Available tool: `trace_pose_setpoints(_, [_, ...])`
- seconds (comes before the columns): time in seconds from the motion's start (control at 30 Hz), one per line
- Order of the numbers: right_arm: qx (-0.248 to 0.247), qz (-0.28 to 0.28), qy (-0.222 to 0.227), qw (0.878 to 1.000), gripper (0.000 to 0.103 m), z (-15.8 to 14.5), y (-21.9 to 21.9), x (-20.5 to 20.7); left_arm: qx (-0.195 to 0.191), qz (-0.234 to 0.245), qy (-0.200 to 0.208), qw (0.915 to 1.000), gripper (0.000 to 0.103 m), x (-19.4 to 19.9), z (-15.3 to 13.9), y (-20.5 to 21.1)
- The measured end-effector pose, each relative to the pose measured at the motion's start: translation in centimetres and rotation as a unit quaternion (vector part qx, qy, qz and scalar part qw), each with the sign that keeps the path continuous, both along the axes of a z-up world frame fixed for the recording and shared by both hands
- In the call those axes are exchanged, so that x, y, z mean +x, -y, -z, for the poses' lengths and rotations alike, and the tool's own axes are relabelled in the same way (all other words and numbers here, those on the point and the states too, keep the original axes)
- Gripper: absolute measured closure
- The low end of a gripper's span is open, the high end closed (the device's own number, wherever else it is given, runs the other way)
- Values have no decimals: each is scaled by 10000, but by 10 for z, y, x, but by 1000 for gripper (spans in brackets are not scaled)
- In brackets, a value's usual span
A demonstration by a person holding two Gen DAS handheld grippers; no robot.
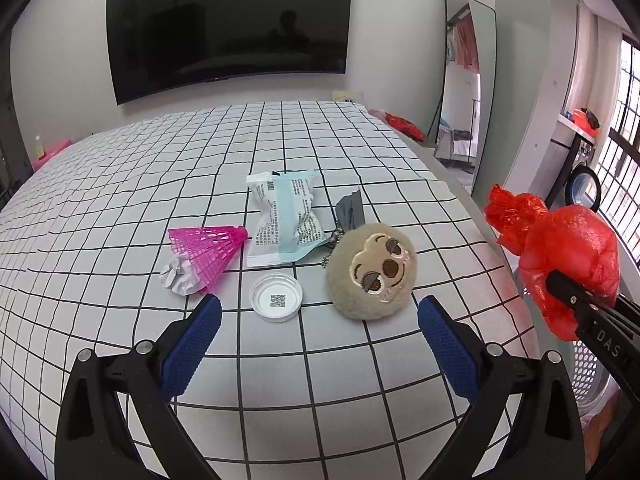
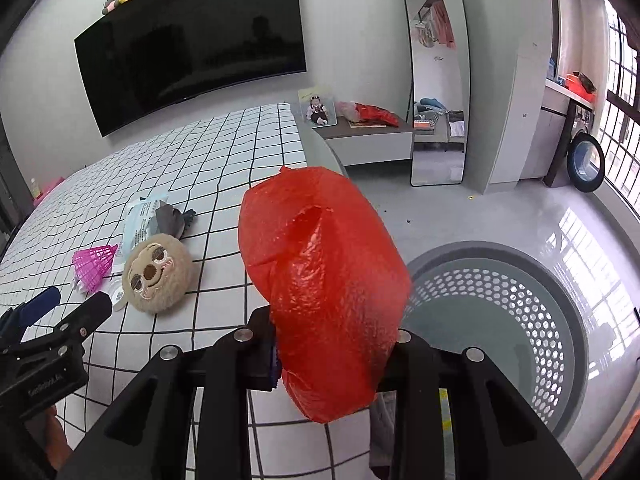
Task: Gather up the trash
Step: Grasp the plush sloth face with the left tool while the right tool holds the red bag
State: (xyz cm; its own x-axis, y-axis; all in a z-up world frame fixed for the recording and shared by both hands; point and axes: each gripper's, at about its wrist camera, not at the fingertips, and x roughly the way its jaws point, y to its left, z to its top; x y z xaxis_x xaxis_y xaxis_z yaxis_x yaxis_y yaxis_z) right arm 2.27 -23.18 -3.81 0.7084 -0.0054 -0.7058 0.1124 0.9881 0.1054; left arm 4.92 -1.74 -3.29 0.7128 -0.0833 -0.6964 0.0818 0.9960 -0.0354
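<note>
Under way: right gripper (image 2: 332, 356) clamped on the crumpled red plastic bag (image 2: 324, 280), held over the bed's edge near the perforated bin (image 2: 520, 304) (apparently empty), left gripper (image 1: 320, 336) wide open, holding nothing, above wrapper (image 1: 284, 220), bottle cap (image 1: 276, 297) and paper wad (image 1: 178, 277).

White walls; big dark TV (image 1: 228, 28) on far wall, tall mirror (image 2: 438, 76) leaning at right. Glossy grey floor (image 2: 500, 216), barred window (image 2: 622, 92) far right w/ daylight.
</note>
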Motion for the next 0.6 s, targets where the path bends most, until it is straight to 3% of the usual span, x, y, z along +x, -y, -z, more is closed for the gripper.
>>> trace_pose_setpoints(0.6, [754,424,-4,9962,74,35,84,-17,724,-179,-281,9968,6,43,27,54])
